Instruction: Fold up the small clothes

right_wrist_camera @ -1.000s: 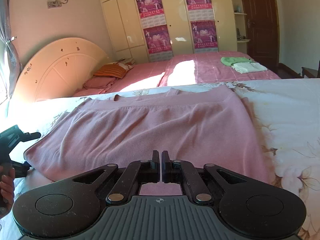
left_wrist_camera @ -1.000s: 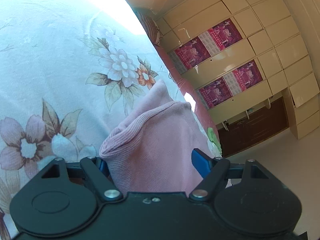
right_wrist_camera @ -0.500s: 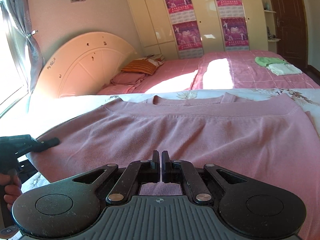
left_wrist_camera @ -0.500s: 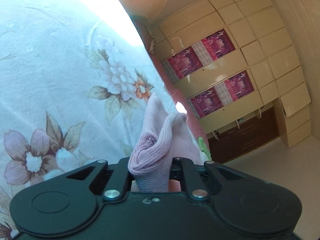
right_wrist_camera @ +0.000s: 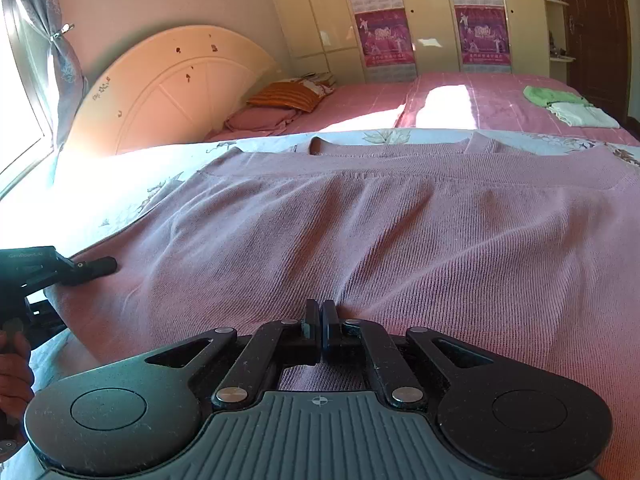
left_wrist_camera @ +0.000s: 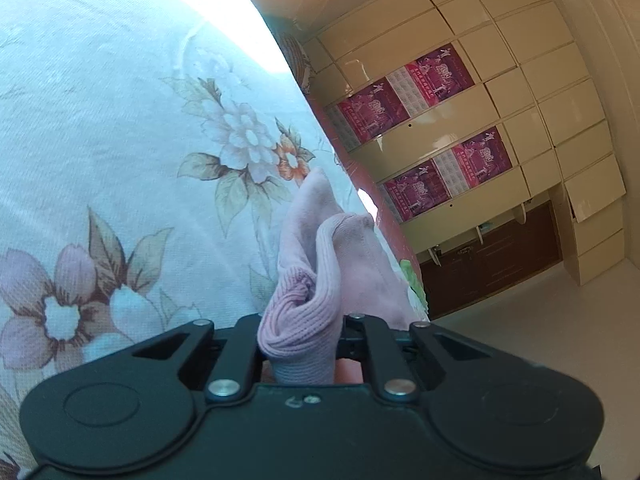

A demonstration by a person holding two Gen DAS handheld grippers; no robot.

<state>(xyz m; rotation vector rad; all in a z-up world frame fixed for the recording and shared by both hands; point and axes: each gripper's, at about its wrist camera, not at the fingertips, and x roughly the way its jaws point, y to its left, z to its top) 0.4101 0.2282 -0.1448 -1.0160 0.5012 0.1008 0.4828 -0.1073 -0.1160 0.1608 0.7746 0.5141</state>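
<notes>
Faint pale lettering runs along the top of the left gripper (right_wrist_camera: 98, 267) body in the right wrist view, too small and blurred to read for sure. The pink posters (right_wrist_camera: 383, 36) on the wardrobe (right_wrist_camera: 316, 16) carry a line of white characters along the bottom and calendar grids underneath, none of it legible. In the left wrist view the posters (left_wrist_camera: 440, 80) show print equally unreadable.

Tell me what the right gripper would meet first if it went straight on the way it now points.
The right gripper, shut on the near hem, would likely run straight into the pink sweater spread over the floral bedsheet. Depth is unclear, but nothing else lies ahead before the fabric.
</notes>
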